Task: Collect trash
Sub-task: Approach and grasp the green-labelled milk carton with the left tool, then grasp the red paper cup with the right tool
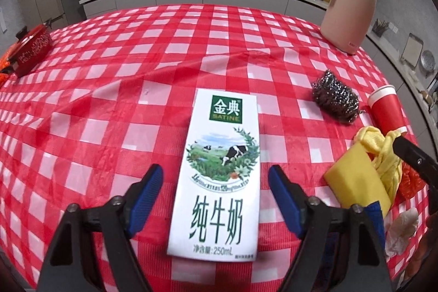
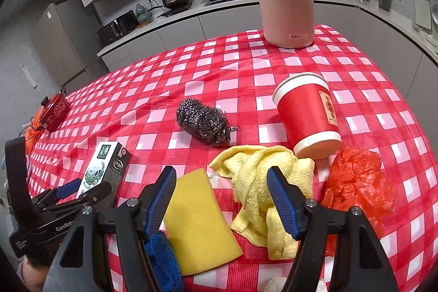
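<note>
Left wrist view: red-and-white checked surface (image 1: 137,51) spread wide under and beyond the left gripper (image 1: 215,196). Far ahead and to the right of that gripper, upright pink thermos jug (image 1: 350,7). Straight between its blue pads, lying flat, white milk carton (image 1: 219,174), a clear gap of cloth showing on each side, jaws apart and not pressing on it. Ahead and to the right, steel wool scourer (image 1: 335,100), then red paper cup (image 1: 387,111) on its side. Right wrist view: right gripper (image 2: 221,199) with jaws apart, nothing clamped, hanging above a yellow sponge (image 2: 199,220) by its left pad and a crumpled yellow cloth (image 2: 262,182) around its right pad; touching or just above, cannot tell. Right of that gripper, crumpled orange plastic bag (image 2: 358,182), just beside the fallen cup. Below its left finger, bit of blue cloth (image 2: 161,259). Far off to the left of both grippers, near the surface edge, red lidded tin (image 2: 56,107).
</note>
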The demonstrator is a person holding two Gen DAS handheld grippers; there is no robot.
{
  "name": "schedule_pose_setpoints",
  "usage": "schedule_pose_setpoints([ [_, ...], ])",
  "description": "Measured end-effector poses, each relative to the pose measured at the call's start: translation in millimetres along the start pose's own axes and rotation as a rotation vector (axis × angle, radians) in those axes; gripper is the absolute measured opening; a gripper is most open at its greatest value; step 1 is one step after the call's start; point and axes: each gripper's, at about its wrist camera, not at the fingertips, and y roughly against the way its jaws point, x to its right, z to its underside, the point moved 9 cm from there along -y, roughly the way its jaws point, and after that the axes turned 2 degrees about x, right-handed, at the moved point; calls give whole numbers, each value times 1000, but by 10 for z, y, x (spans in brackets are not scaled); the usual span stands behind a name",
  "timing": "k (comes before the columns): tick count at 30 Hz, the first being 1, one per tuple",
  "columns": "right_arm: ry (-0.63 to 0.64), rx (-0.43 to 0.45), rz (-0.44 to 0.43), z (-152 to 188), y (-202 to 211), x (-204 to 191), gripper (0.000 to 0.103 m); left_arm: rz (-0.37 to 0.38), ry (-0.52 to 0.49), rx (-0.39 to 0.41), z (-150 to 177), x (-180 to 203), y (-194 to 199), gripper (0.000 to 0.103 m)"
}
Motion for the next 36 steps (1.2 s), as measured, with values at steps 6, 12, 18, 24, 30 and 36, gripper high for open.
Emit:
schedule_pose_setpoints([
  [6,-3,1,8,-16,-24,-6,71,22,-5,5,-4,25,-14,56],
  [12,-3,4,9,-50,-32,1,71,52,-13,63,-151,131,181,56],
  [18,-7,9,19,-104,-20,92,71,81,-25,87,-296,333,254,56],
  [24,-33,22,52,-230,-11,386,71,120,-36,94,-405,613,237,56],
  [30,-60,20,88,-376,-92,712,71,143,-43,90,-490,865,154,56],
  [36,-52,-13,103,-507,-334,874,71,142,-37,77,-556,964,66,56],
])
